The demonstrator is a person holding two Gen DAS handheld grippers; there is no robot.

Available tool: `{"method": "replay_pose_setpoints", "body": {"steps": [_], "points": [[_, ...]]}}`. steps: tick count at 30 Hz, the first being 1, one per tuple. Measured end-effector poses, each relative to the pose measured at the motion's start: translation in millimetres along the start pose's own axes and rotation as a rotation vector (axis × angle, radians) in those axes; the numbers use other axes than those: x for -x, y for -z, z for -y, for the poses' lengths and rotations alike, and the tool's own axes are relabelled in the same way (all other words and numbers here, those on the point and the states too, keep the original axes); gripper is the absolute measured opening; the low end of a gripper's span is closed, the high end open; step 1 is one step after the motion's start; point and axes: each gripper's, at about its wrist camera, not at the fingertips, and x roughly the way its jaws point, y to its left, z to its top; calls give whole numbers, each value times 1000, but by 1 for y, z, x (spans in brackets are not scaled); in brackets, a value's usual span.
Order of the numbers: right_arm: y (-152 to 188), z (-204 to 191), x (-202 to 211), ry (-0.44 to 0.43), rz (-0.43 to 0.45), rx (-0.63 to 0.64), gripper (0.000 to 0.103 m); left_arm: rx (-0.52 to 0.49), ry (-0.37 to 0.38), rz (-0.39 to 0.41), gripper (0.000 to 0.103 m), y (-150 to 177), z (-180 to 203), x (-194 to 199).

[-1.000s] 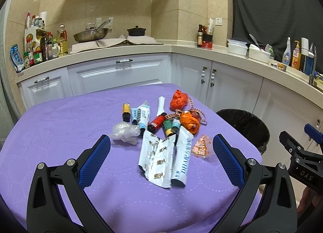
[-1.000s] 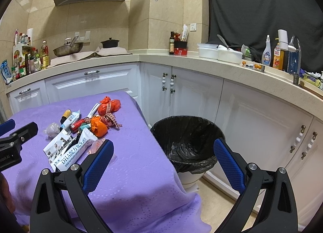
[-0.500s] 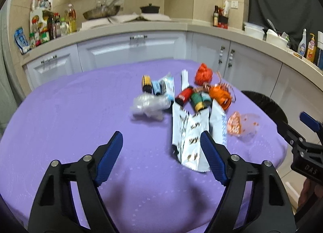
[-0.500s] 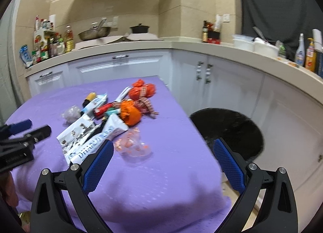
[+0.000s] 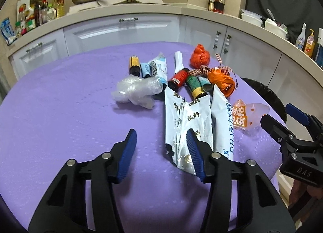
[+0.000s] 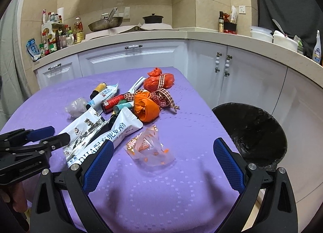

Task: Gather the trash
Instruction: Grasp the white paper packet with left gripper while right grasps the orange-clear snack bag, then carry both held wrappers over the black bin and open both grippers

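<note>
Trash lies in a heap on the purple table (image 5: 60, 112): white foil packets (image 5: 187, 124), small bottles (image 5: 179, 77), a clear crumpled plastic bag (image 5: 137, 91), orange bags (image 5: 222, 79) and a clear orange-printed wrapper (image 6: 149, 146). My left gripper (image 5: 161, 142) is open and empty, low over the table just short of the foil packets. My right gripper (image 6: 161, 152) is open and empty, its fingers either side of the orange-printed wrapper, which also shows in the left wrist view (image 5: 248, 114). A black-lined trash bin (image 6: 254, 130) stands beside the table on the right.
White kitchen cabinets (image 6: 141, 57) and a counter with bottles (image 6: 56, 39), a wok and a pot run behind the table. The table's right edge drops off next to the bin. The right gripper shows at the right of the left wrist view (image 5: 282, 130).
Both grippers have moved forward and down toward the trash heap. The left jaws have narrowed. The right gripper has swung left from the bin to the orange-printed wrapper.
</note>
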Motion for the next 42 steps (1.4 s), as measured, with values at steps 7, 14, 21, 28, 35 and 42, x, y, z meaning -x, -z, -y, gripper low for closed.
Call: {"method": "replay_pose_setpoints", "body": {"steps": [7,14,21,28,35,42], "points": [[-1,-2,-10,-17,-13,1,95,2,33,-31,25,-1,2,-15],[3,-5,-23,-41,-62,20,63,-1,69,-28,5,0,2,-17],[8,-8,-27,-88,-97,34,28,-15,78,-16,2,1,4,-15],[9,-9,-22,-89,-83,33,18,-15,75,12,2,1,2,-4],[6,-1,-13,-83,-62,3,16,-11,72,50,2,-5,0,16],[-5,19,-1,-32,-15,-35,15,-32,91,95,2,-19,13,29]]}}
